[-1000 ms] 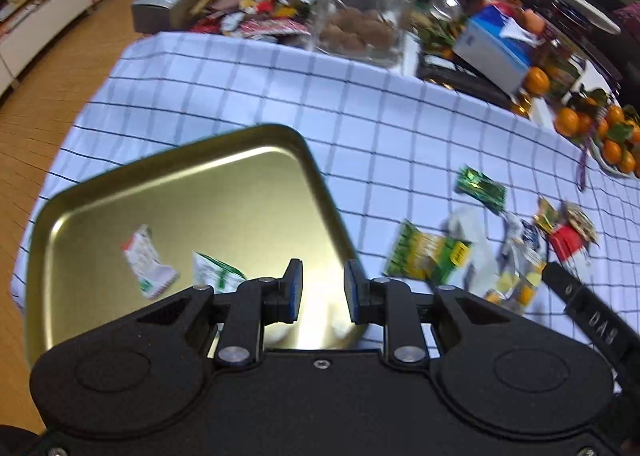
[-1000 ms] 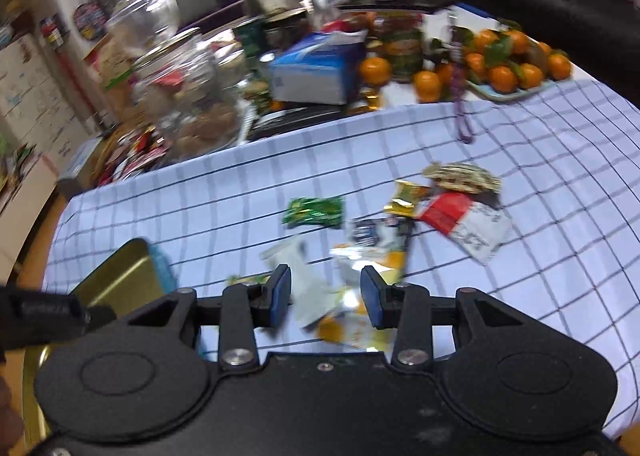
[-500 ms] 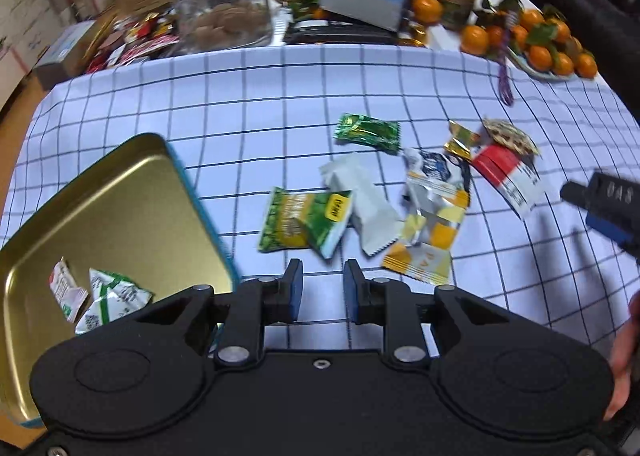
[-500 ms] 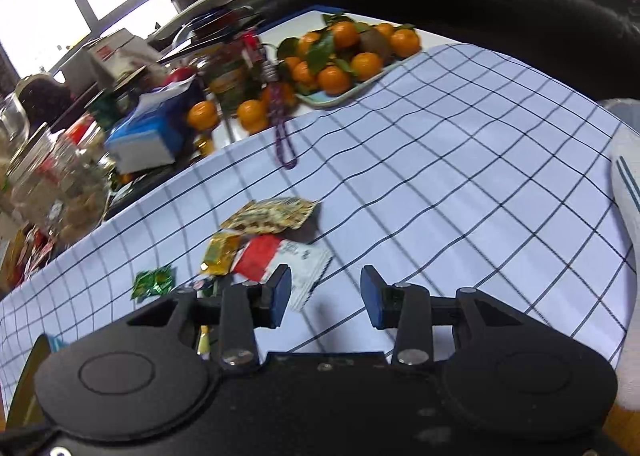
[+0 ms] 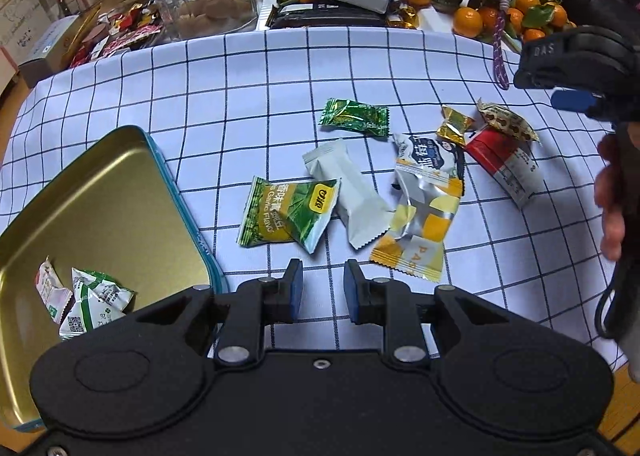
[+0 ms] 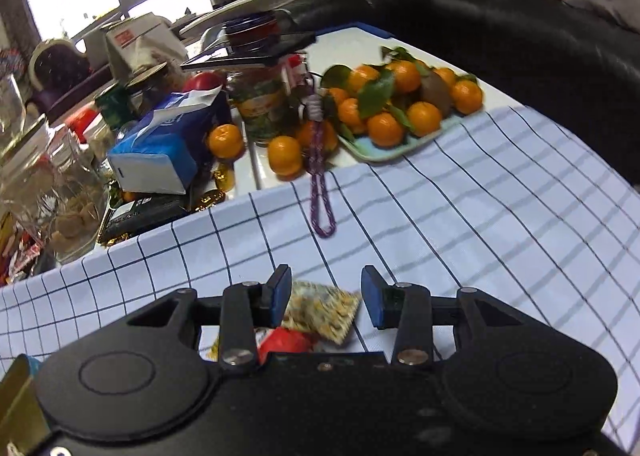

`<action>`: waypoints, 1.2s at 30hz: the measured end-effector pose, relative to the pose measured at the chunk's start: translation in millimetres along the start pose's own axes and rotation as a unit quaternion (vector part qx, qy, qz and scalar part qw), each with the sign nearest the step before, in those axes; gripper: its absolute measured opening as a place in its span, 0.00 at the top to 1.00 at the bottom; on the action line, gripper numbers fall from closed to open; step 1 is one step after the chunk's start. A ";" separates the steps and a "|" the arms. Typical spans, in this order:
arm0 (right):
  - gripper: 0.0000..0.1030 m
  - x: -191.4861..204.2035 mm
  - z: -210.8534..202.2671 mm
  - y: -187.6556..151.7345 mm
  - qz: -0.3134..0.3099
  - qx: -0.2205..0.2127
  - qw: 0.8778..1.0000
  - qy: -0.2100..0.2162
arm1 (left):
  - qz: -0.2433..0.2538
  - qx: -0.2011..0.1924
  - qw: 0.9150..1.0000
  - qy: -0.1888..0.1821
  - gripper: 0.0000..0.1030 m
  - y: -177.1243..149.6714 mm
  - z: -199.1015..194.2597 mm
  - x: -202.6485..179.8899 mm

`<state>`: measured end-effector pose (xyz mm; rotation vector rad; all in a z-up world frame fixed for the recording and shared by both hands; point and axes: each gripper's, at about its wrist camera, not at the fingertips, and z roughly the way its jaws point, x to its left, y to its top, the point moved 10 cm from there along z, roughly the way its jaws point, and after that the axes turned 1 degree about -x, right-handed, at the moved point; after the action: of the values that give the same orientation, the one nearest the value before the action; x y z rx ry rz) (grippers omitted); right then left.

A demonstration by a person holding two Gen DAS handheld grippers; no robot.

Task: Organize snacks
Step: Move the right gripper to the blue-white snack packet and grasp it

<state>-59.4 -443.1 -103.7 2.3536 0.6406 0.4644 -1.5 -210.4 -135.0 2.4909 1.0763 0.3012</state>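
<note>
**Both grippers empty above the scattered snacks**

The left gripper (image 5: 320, 284) hangs over the checked tablecloth (image 5: 248, 88) with its blue-padded fingers a little apart and nothing between them. Just beyond the fingertips lie the snacks: a green garlic-flavour packet (image 5: 286, 212) slightly left of the gap, a plain white packet (image 5: 348, 192) straight ahead and partly over the green one's right corner, and a yellow-and-silver packet (image 5: 420, 224) to the right. Farther off rest a green foil candy (image 5: 354, 116), a small gold candy (image 5: 456, 124) and a red-and-white packet (image 5: 504, 160). To the left, near the gripper, sits the gold tin tray (image 5: 108, 192), holding two small green-and-white packets (image 5: 94, 298) in its near corner.

The right gripper (image 6: 326, 296) has its fingers apart and empty too. A tan patterned packet (image 6: 320, 306) lies on the cloth in the gap between the fingertips as seen from this camera; the view is blurred, so whether the pads touch it is unclear, though they appear to stand above it. The red packet's end shows just nearer, under the gripper body. At the far edge stand a plate of oranges (image 6: 400, 96), a blue tissue pack (image 6: 168, 144) and a purple cord (image 6: 320, 192).
</note>
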 end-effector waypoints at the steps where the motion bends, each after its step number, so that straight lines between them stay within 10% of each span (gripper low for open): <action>1: 0.59 3.7 4.8 2.6 -0.011 0.003 1.000 0.001 | -0.004 0.003 1.000 0.000 0.68 0.0 1.3 1.4; 13: 0.61 21.5 39.2 -24.0 -0.101 0.042 0.994 -0.010 | -0.041 0.028 0.999 -0.008 0.68 -1.3 8.8 13.0; 24: 0.66 -37.8 -0.5 -50.9 -0.047 0.029 0.995 -0.084 | -0.085 0.038 0.996 -0.011 0.68 -0.1 8.2 25.6; 28: 0.66 -6.9 -22.1 -38.1 -0.031 -0.019 0.999 -0.017 | -0.090 0.042 0.995 -0.007 0.68 -0.5 9.8 28.5; 36: 0.66 97.2 -19.4 -77.5 -0.158 0.029 0.983 0.091 | -0.130 0.028 0.991 0.020 0.70 2.1 8.4 51.1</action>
<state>-14.2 -327.7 -125.7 2.2230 1.1054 0.5255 37.5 -176.6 -139.7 2.3649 1.4263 0.2457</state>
